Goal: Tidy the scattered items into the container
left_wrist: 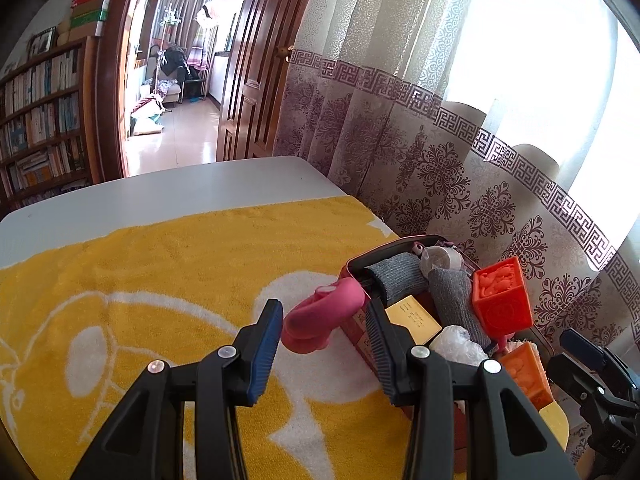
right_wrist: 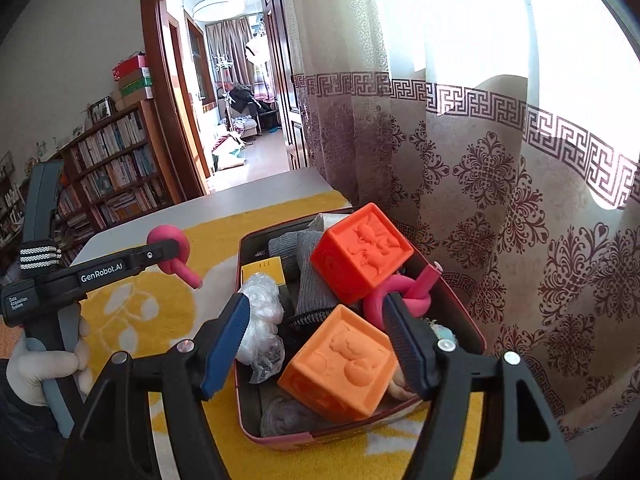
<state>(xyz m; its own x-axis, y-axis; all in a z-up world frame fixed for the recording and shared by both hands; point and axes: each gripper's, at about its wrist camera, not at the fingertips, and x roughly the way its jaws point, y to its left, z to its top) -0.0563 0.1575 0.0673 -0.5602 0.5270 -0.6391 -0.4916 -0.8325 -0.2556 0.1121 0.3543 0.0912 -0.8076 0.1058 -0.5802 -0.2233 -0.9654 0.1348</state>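
Pink knotted toy (left_wrist: 320, 316), clamped in left fingers (left_wrist: 264, 352), points toward tin (right_wrist: 340, 436); right fingers (right_wrist: 228, 340) apart.

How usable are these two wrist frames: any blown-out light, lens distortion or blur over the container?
Left wrist: the window behind the curtain is blown out at upper right, and the table edge bows from the fisheye. Right wrist: same glare at upper right, yet the container and orange cube stay sharp and evenly lit.
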